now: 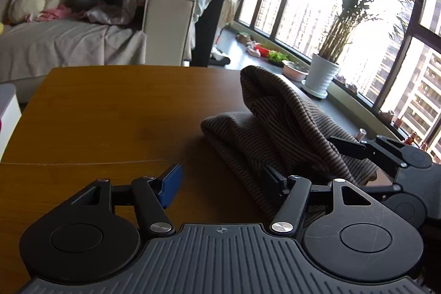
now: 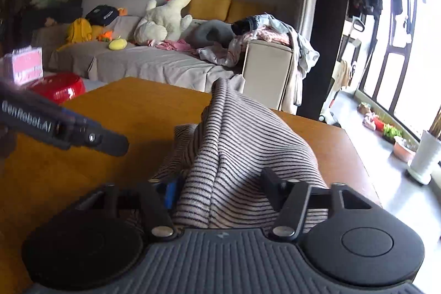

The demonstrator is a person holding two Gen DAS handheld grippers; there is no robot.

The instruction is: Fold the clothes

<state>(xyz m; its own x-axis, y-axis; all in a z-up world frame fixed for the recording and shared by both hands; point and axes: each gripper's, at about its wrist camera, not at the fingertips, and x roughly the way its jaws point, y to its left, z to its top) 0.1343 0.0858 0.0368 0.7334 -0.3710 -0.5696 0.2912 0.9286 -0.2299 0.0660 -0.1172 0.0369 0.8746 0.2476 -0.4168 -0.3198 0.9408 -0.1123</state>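
On the wooden table [image 1: 110, 106], the right gripper [image 2: 220, 183] pinched a bunched striped garment [image 2: 242, 145]; the left gripper [image 1: 220, 178] gaped wide, so the loose heap risked slumping.

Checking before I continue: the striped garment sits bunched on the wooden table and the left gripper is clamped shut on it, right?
Not quite. The left gripper is open, per the left wrist view. The striped garment does sit bunched on the wooden table.
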